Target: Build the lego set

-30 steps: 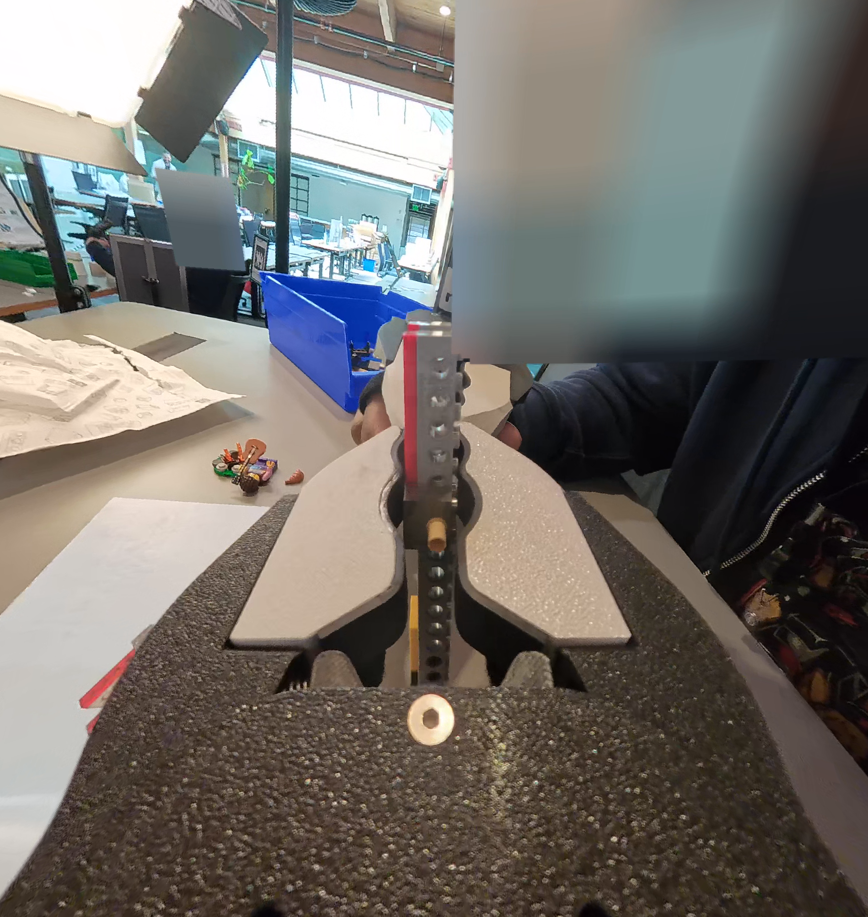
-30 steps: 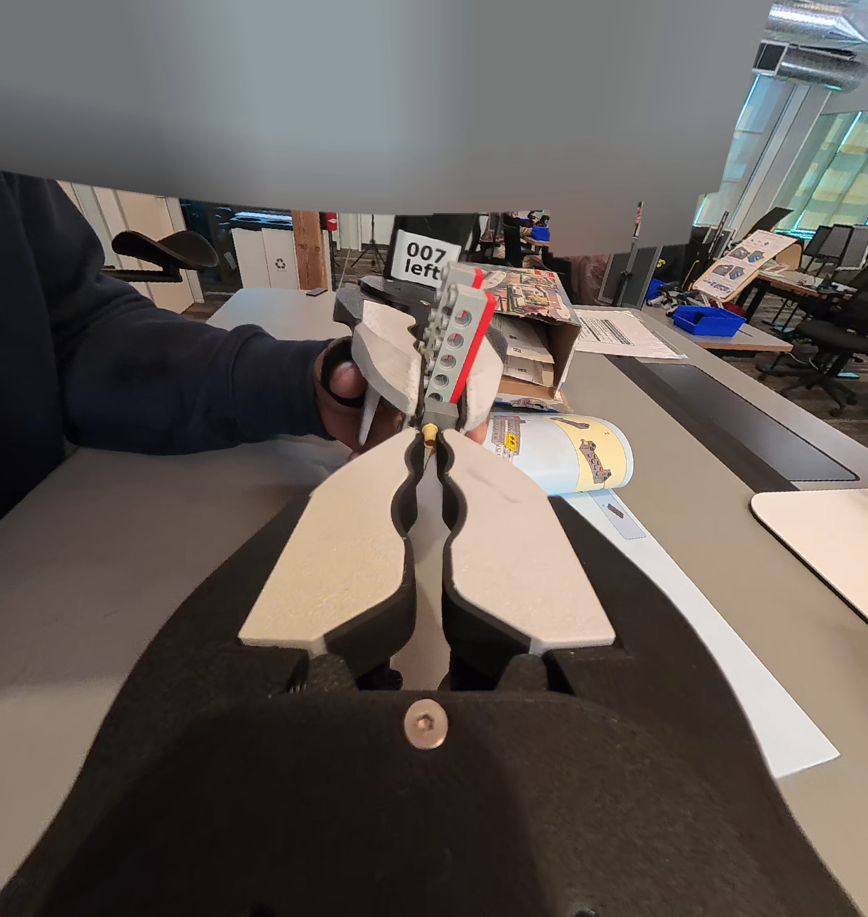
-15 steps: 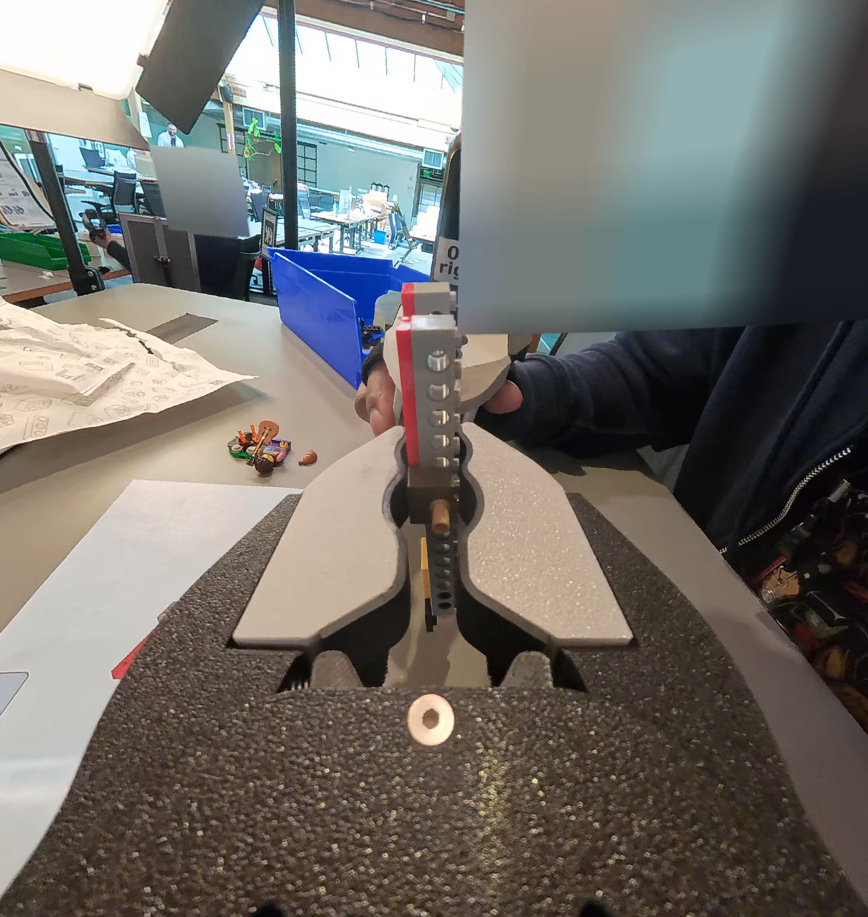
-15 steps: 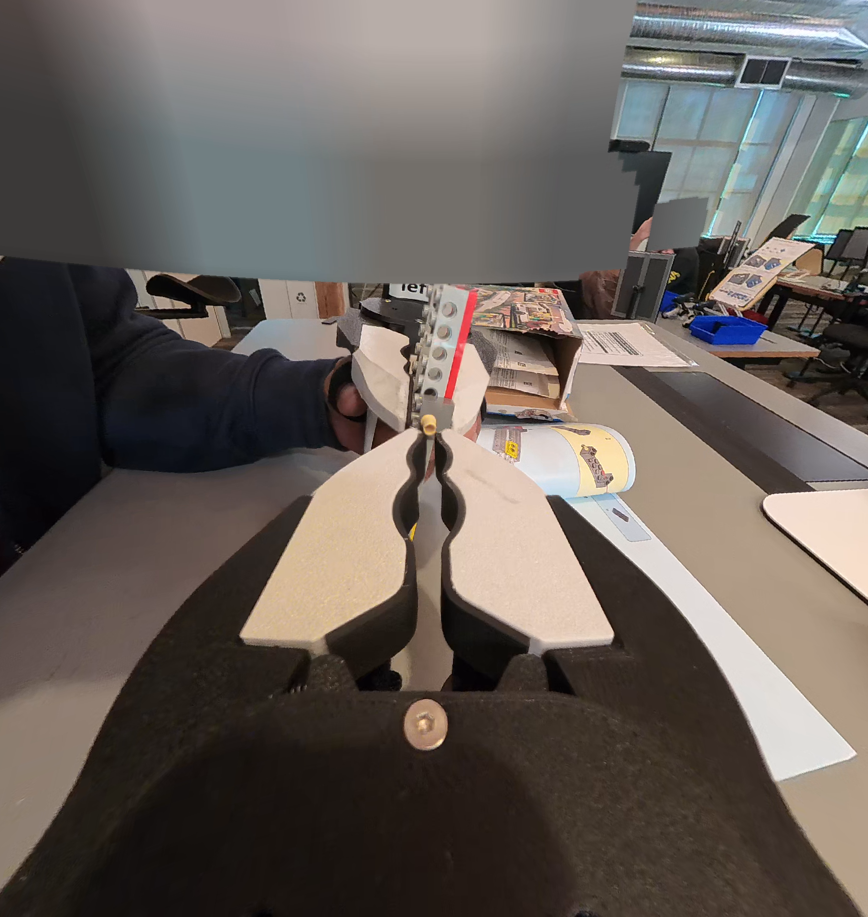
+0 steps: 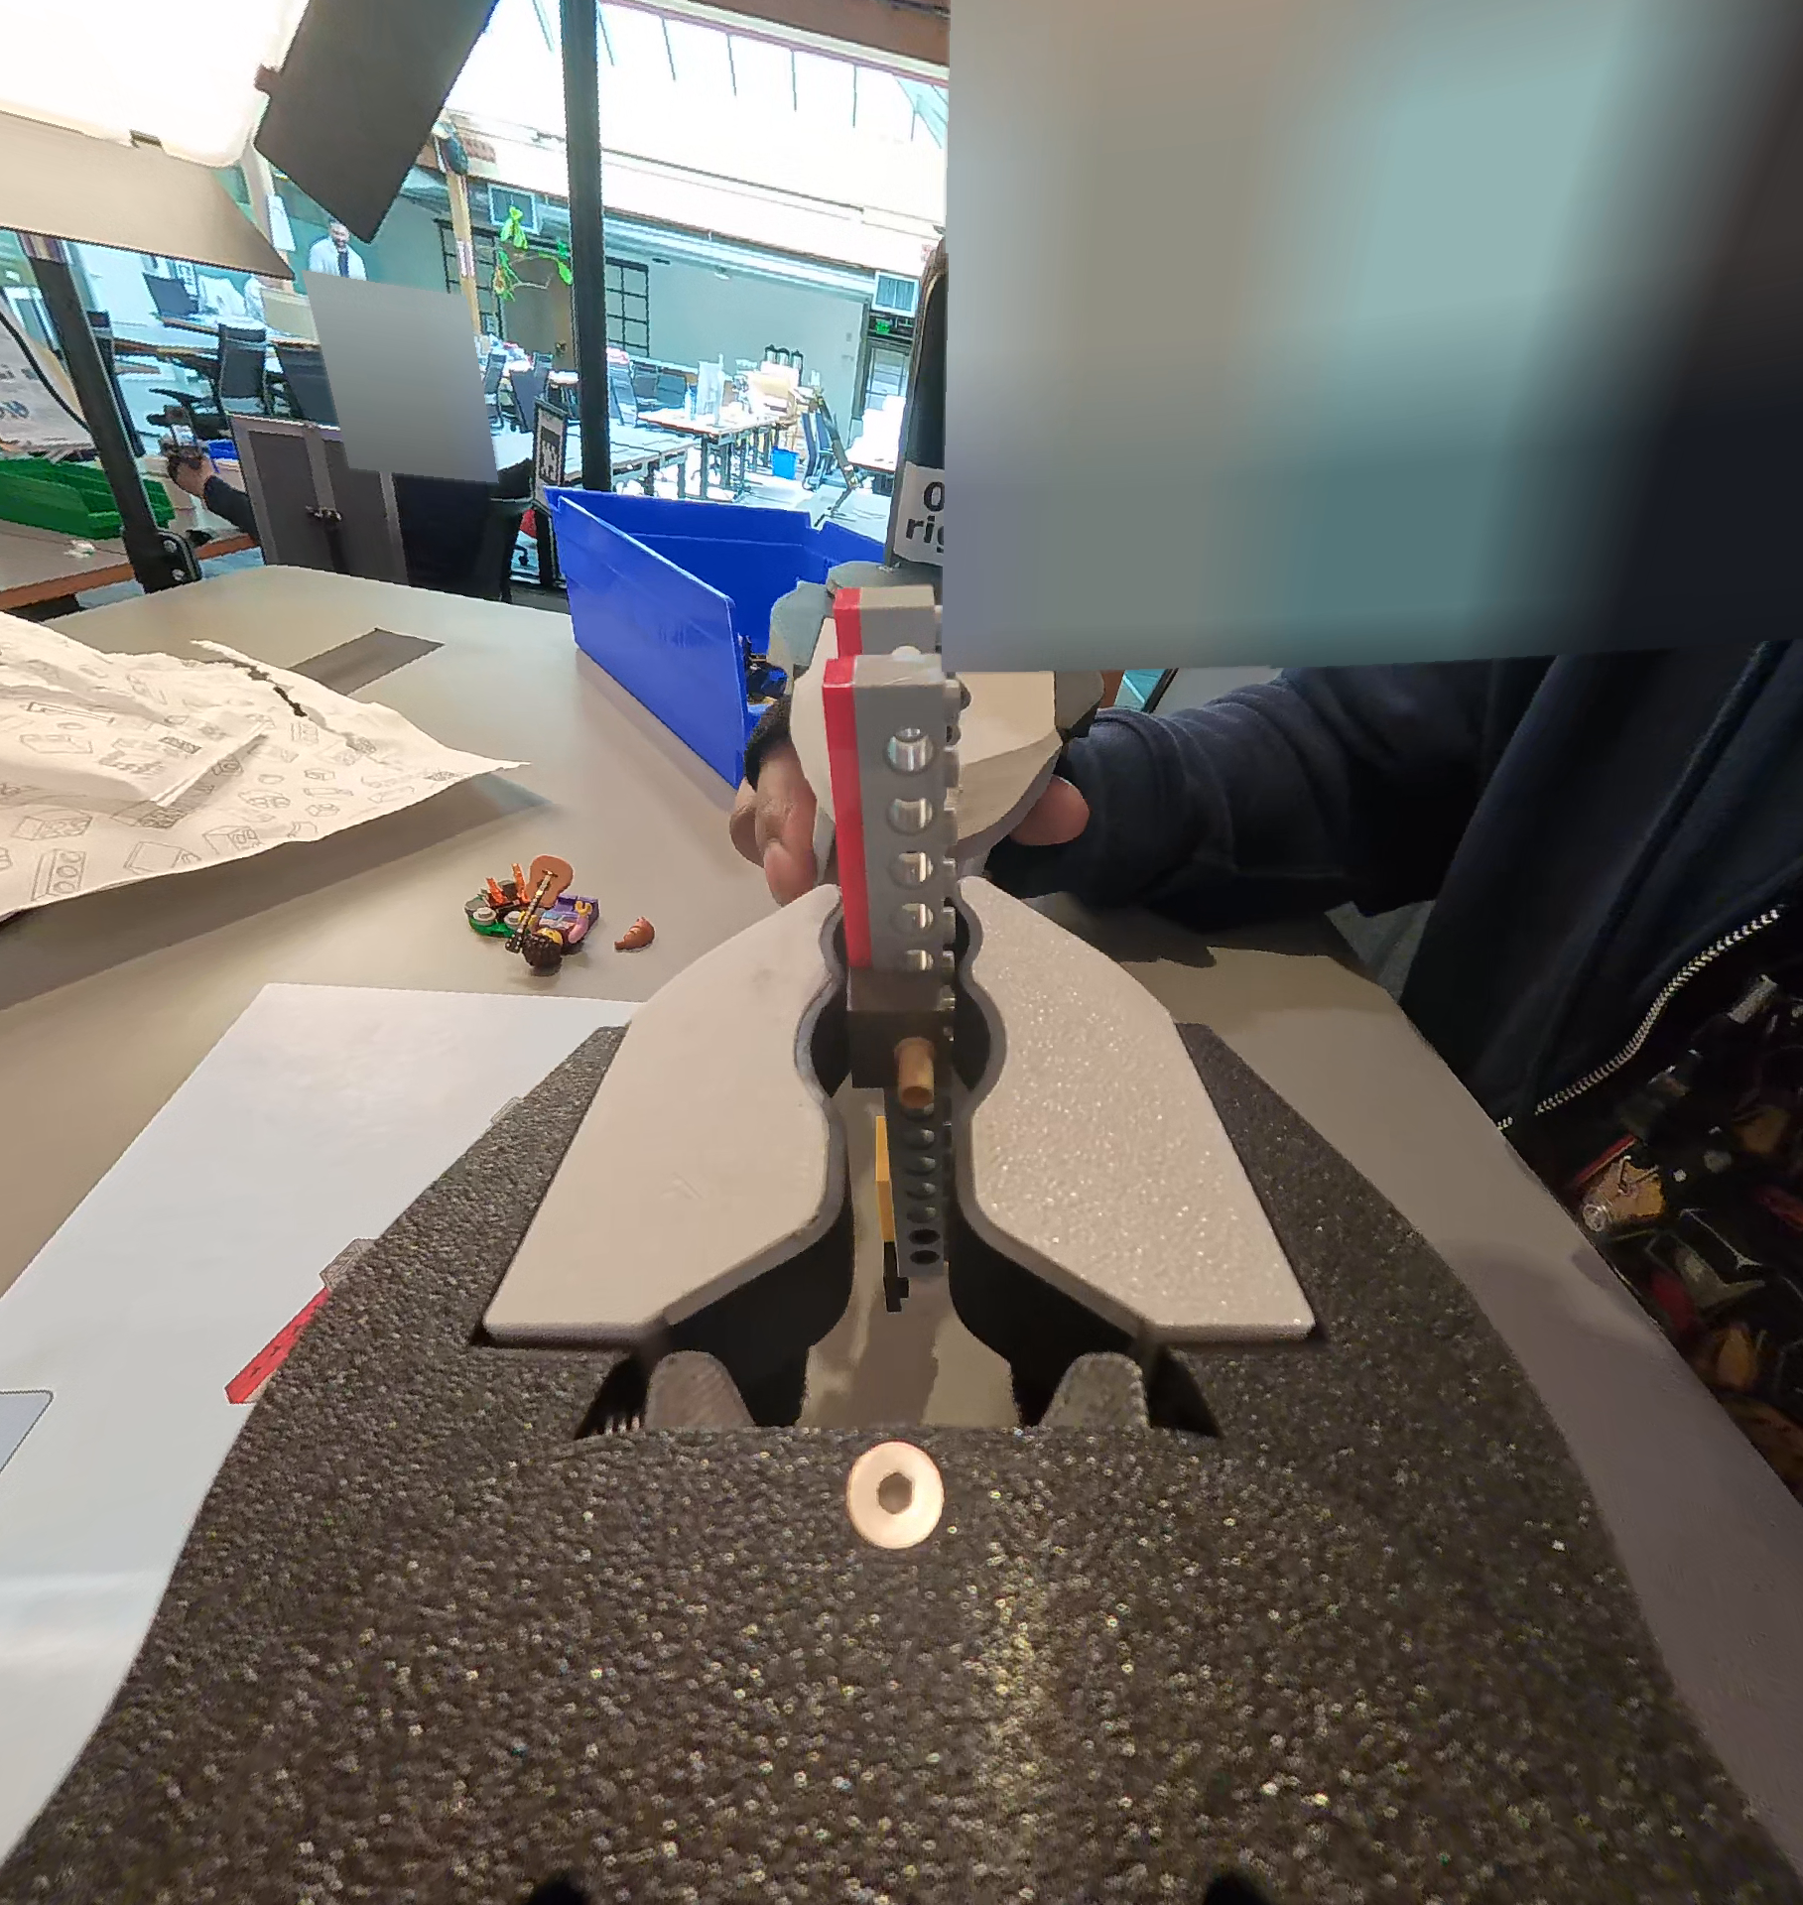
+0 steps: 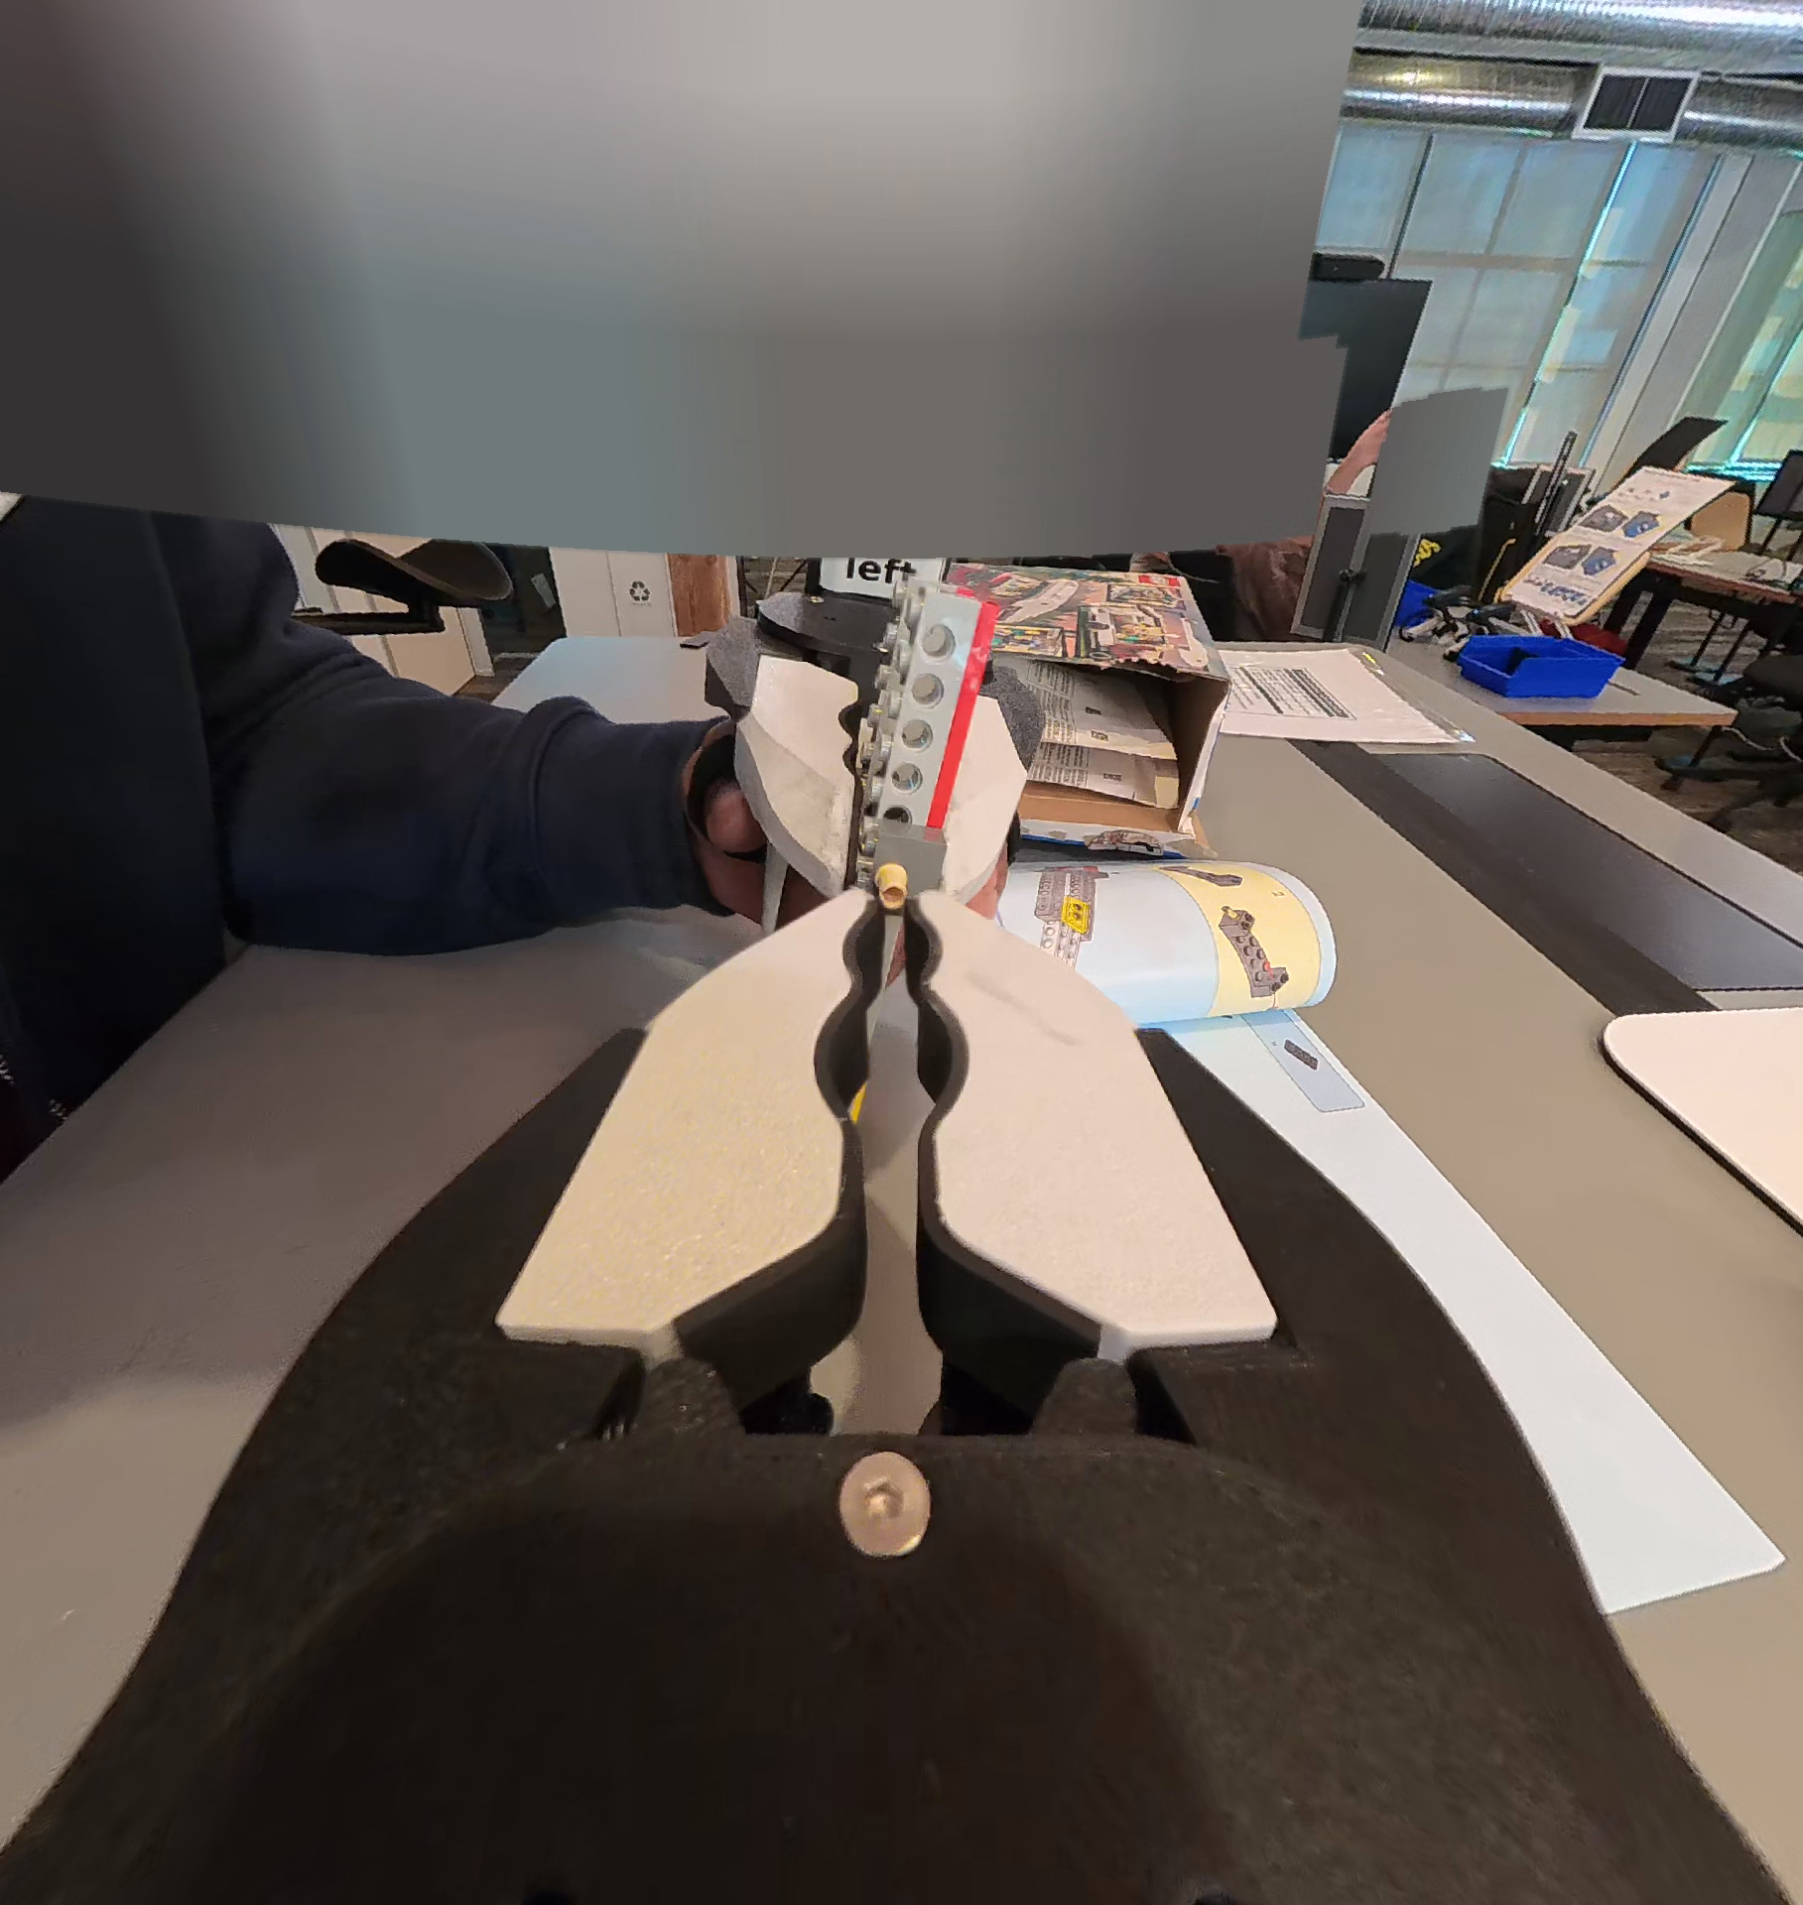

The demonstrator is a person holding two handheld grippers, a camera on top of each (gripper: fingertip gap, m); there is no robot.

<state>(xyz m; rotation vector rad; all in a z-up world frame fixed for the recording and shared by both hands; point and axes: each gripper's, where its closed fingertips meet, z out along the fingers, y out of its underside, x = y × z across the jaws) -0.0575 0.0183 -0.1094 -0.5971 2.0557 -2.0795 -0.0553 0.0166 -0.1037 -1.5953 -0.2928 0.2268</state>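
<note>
- Left gripper (image 5: 899,933): jaws clamped on a grey holed brick beam (image 5: 912,825) w/ a red strip down one side; beam held upright, above the worktop (image 5: 381,928), pads pressed on both sides.
- Tan pin (image 5: 915,1072) is seen sticking out of the dark block at the beam's lower end.
- Right gripper (image 6: 889,907): fingers nearly together, tips closed at the tan pin; whether the pads actually press on it can't be told.
- The 2 grippers are met tip to tip, each held in a hand w/ a dark blue sleeve (image 6: 412,804).
- Blue bin (image 5: 660,629): behind the beam, toward the worktop's far edge.
- Small pile of loose brick pieces (image 5: 536,912): on the worktop, left of the left gripper.
- Crumpled printed paper (image 5: 103,773): at the left edge.
- Open instruction booklet (image 6: 1175,938) and an open cardboard box (image 6: 1093,701): just beyond the grippers in the right wrist view, box behind booklet.
</note>
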